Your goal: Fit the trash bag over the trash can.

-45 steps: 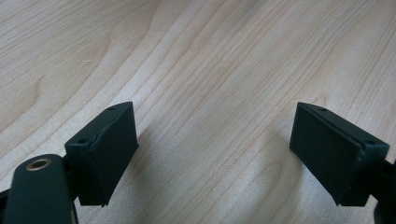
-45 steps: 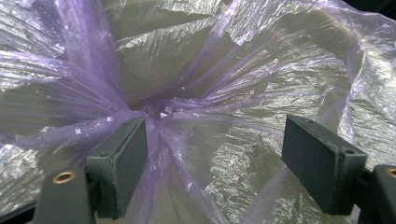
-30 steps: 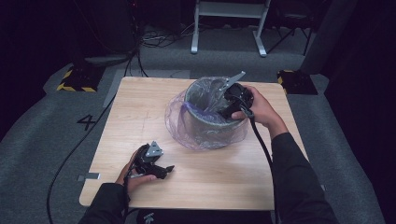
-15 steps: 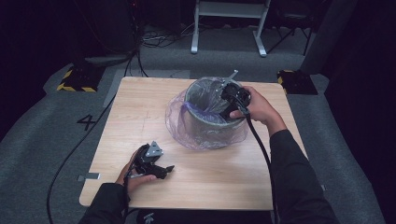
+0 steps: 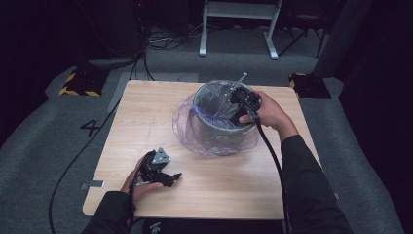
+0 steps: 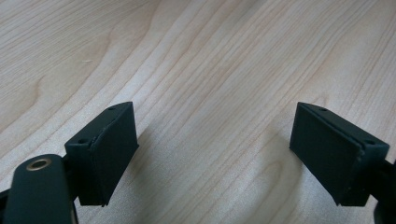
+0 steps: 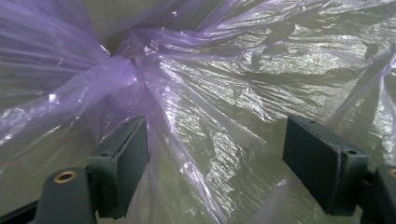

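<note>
Inside the grey bin [image 5: 221,131], far right on the tabletop [image 5: 146,117], our right gripper [image 7: 215,158] gaped empty before the purple liner [image 7: 219,93]; our left gripper [image 6: 215,154] rested open, well apart.

Dim room, grey carpet floor [image 5: 44,141], pale wooden table [image 5: 146,112], possibly a metal stand [image 5: 238,9] behind

We cannot see the bottom of the bin [image 5: 216,131]: the purple bag [image 7: 201,93] ahead of the right gripper [image 7: 215,163] covers it. Both that gripper's jaws and those of the left gripper [image 6: 215,158] are cut off by the lower picture edge.
</note>
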`<state>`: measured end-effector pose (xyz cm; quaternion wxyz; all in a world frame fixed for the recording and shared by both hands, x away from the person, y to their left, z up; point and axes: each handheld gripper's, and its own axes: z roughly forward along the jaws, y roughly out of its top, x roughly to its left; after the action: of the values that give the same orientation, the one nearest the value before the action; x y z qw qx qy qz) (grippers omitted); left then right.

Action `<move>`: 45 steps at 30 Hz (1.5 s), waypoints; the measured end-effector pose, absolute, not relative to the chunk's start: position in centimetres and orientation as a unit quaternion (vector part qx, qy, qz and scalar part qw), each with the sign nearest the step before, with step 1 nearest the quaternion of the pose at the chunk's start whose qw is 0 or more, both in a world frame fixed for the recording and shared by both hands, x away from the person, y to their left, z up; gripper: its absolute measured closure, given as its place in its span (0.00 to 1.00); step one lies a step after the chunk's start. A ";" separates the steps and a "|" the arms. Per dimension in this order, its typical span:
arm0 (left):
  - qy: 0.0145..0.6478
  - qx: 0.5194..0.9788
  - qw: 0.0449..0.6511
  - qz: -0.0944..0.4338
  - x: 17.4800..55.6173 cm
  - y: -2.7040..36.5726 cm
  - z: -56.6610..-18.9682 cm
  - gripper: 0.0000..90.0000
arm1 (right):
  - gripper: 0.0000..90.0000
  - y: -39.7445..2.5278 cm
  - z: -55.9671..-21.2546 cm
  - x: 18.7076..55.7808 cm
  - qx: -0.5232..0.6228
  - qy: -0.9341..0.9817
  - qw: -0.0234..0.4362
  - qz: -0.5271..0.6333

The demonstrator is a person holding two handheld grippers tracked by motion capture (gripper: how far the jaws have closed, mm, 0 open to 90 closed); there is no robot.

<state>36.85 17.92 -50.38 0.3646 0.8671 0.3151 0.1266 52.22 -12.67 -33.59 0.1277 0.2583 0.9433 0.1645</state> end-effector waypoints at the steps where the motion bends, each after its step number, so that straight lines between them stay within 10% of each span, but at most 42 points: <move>1: 0.315 0.867 0.364 0.127 36.8 17.9 -50.4 0.16 | 0.25 -12.7 -33.6 52.2 0.258 0.943 0.127 0.166; 45: 0.315 0.867 0.365 0.127 36.9 17.9 -50.4 0.16 | 0.25 -13.1 -33.1 50.6 0.254 0.920 0.183 0.238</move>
<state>36.85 17.92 -50.38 0.3648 0.8670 0.3147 0.1268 50.58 -13.10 -33.14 0.1829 0.2537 0.9196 0.2377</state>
